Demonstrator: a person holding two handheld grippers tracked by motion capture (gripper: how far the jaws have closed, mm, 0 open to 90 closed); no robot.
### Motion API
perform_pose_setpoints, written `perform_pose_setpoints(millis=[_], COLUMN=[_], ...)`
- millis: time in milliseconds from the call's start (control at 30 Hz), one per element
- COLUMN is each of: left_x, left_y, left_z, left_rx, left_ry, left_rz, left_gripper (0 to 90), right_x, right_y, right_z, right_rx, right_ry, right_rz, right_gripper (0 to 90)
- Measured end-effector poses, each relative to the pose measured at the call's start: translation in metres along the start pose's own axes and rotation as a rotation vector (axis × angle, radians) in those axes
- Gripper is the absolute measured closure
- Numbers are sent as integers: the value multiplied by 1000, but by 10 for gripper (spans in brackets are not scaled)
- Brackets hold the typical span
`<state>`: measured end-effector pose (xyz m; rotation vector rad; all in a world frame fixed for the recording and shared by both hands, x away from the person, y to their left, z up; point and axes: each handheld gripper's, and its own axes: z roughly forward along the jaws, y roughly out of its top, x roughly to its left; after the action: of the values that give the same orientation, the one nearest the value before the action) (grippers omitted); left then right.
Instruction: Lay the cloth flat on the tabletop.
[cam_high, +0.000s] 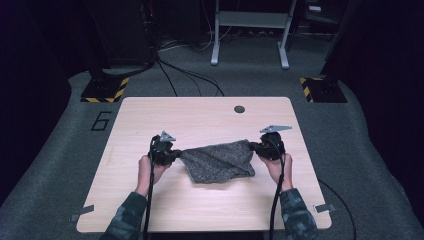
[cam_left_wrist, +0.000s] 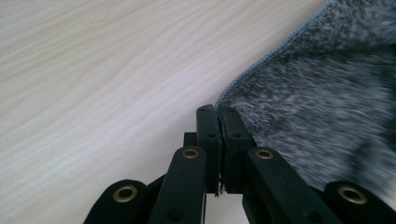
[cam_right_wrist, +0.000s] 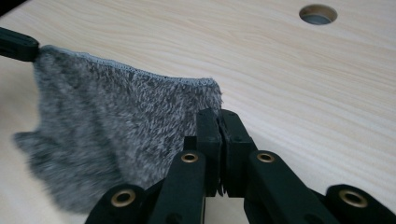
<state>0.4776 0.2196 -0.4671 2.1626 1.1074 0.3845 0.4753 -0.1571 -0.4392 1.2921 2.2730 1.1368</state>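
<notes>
High view: grey fuzzy cloth (cam_high: 218, 161) at frame centre, stretched between left hand-held gripper (cam_high: 172, 156) and right hand-held gripper (cam_high: 254, 146), each clenched on a corner, over the bare worktop (cam_high: 200, 117); cable hole (cam_high: 239, 109) above.

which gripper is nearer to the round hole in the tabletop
Right. The right gripper, jaws shut on the grey cloth, sits just below and to the right of the hole. The left gripper holds the cloth's other corner, farther off to the left.

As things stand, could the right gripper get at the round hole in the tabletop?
Probably not yet: the right gripper is shut on a corner of the grey cloth, stretched to the left gripper. The bare table before the hole leaves the way free.
</notes>
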Motion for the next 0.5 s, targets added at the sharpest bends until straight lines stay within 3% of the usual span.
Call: perform_pose_setpoints(millis=[67, 100, 167, 200, 233, 267, 300, 367, 400, 500], left_x=[14, 21, 26, 26, 23, 19, 15, 6, 1, -12], left_y=[22, 38, 70, 83, 92, 102, 106, 102, 95, 63], left_z=[3, -3, -27, -44, -57, -78, -94, -119, -125, -125], left_rx=[-8, -39, -106, -150, -187, -233, -264, -305, -319, -288], left_ry=[32, 45, 95, 111, 132, 159, 176, 194, 199, 176], left_rz=[-22, -34, -11, 6, 14, 49, 75, 129, 148, 195], left_gripper=[887, 888, 888, 888, 888, 889, 888, 888, 887, 886], right_x=[-10, -14, -12, -1, -1, 3, 9, 19, 23, 31], right_y=[20, 36, 73, 106, 106, 116, 127, 130, 124, 90], right_z=[15, 17, 9, -12, -12, -21, -36, -57, -64, -74], right_rx=[7, -15, -70, -149, -149, -179, -220, -272, -287, -297], right_ry=[-26, -24, -45, -63, -63, -69, -57, -53, -33, 4], right_rz=[-10, 0, -32, -72, -72, -86, -105, -146, -156, -199], right_gripper=[884, 885, 886, 886, 886, 886, 886, 885, 885, 881])
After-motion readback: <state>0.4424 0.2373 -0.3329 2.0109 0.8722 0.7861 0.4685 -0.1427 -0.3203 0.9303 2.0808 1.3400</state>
